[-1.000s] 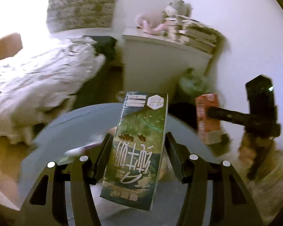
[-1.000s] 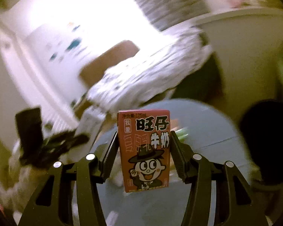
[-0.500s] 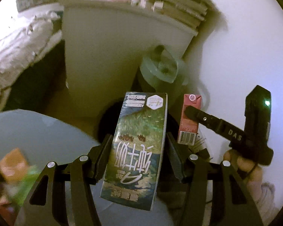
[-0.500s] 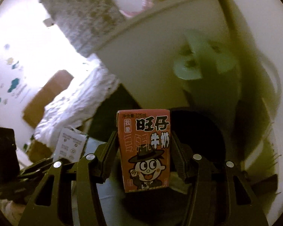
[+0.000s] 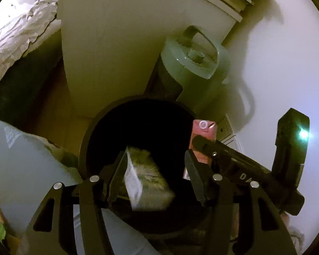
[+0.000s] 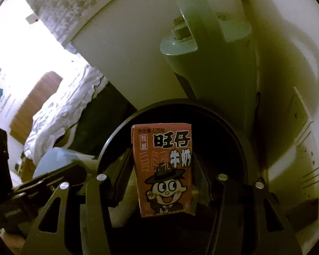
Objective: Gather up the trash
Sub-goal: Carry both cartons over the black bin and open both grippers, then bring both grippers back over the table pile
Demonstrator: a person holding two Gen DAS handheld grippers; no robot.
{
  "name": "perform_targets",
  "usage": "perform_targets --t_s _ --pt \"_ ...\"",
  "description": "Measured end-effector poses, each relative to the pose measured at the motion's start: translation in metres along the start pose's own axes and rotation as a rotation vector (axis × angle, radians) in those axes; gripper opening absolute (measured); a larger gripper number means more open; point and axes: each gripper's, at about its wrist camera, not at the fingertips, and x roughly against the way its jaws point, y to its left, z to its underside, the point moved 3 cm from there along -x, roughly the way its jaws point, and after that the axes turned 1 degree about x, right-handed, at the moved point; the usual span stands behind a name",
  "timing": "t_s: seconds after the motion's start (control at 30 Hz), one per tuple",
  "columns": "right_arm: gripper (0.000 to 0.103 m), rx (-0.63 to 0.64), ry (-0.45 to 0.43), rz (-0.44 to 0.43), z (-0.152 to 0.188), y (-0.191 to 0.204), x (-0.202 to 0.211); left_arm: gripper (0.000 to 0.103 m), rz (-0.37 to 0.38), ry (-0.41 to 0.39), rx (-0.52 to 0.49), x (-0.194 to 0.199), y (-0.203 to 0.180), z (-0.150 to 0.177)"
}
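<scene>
In the left wrist view my left gripper (image 5: 155, 170) is open above a round black bin (image 5: 89, 136). The green milk carton (image 5: 146, 182) lies tilted and blurred between the fingers, inside the bin's mouth, loose from the pads. In the right wrist view my right gripper (image 6: 161, 165) is shut on a red milk carton (image 6: 163, 170), upright over the same black bin (image 6: 117, 133). The red carton (image 5: 204, 131) and the right gripper also show at the right of the left wrist view.
A pale green fan or heater with a handle (image 5: 193, 59) stands just behind the bin, against a white cabinet (image 5: 117, 42). A bed with rumpled sheets (image 5: 17, 36) is at the left. The grey round table's edge (image 5: 21, 159) is at the lower left.
Both grippers have moved from the table to over the black bin. The left gripper has opened and let go of the green carton, which tips into the bin. The right still holds the red carton.
</scene>
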Motion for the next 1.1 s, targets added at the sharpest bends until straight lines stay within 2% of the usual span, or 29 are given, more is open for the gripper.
perform_targets --t_s 0.17,0.27,0.3,0.4,0.6,0.73,0.87,0.93,1.1 --pt "0.055 0.008 0.015 0.008 0.003 0.003 0.003 0.058 -0.006 0.001 -0.015 0.000 -0.003 0.003" --pt "0.074 0.010 0.005 0.011 0.005 0.006 0.005 0.058 -0.014 0.002 -0.031 0.004 -0.005 0.007" --pt "0.080 0.008 -0.003 0.015 0.005 0.007 0.007 0.062 -0.018 0.000 -0.037 0.007 -0.005 0.008" --pt "0.081 0.012 -0.006 0.024 0.008 0.011 0.012 0.074 -0.040 -0.031 -0.052 0.025 -0.005 0.014" --pt "0.081 0.046 -0.027 -0.034 0.017 0.046 0.032 0.076 -0.051 -0.133 -0.023 0.088 0.011 0.032" --pt "0.081 0.117 -0.025 -0.108 0.026 0.094 0.044 0.077 -0.088 -0.205 0.026 0.140 0.038 0.055" --pt "0.081 0.228 -0.010 -0.211 0.038 0.158 0.057 0.077 -0.167 -0.260 0.085 0.187 0.075 0.079" --pt "0.081 0.315 0.001 -0.261 0.046 0.195 0.063 0.077 -0.219 -0.290 0.125 0.211 0.100 0.094" --pt "0.081 0.582 0.091 -0.419 0.082 0.294 0.068 0.077 -0.369 -0.323 0.227 0.262 0.169 0.134"
